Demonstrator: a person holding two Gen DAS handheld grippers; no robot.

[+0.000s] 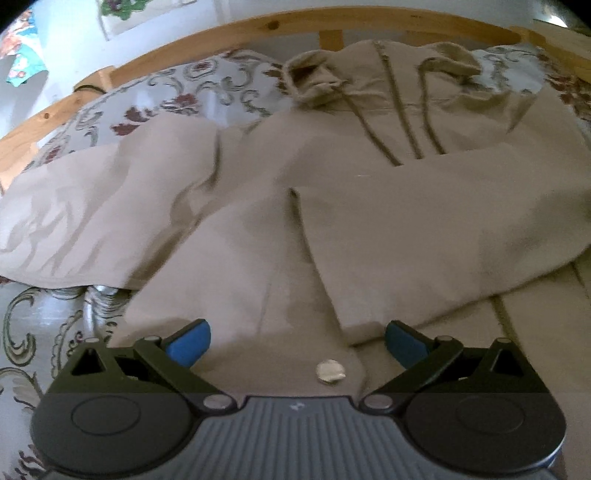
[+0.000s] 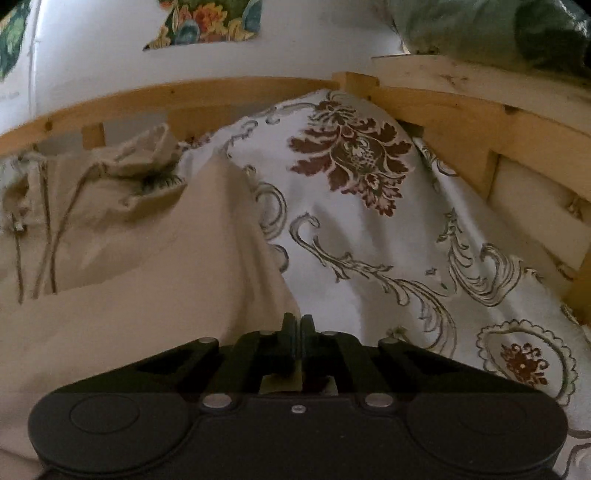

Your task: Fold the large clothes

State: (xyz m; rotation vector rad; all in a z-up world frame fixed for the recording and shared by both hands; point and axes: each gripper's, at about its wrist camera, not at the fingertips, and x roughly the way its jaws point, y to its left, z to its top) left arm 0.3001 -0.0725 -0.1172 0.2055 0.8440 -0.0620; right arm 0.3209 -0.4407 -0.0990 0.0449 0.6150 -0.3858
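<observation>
We find no readable writing or brand on the beige drawstring hooded jacket (image 1: 295, 206), which lies flat on the floral-patterned white bedspread (image 2: 388, 240) with its long axis running from a metal snap button (image 1: 330, 372) at six o'clock to the hood at twelve, against the pine bed frame (image 1: 229, 33). Our left gripper (image 1: 297, 341) hangs with blue pads wide apart over the hem. Our right gripper (image 2: 297, 328) has its jaws pressed together at the jacket's right edge; whether it pinches cloth we cannot tell.

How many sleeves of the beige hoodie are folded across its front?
1. One sleeve lies folded across the front of the beige hoodie, its cuff near the left tongs. The other sleeve is spread out sideways on the bedspread.
</observation>
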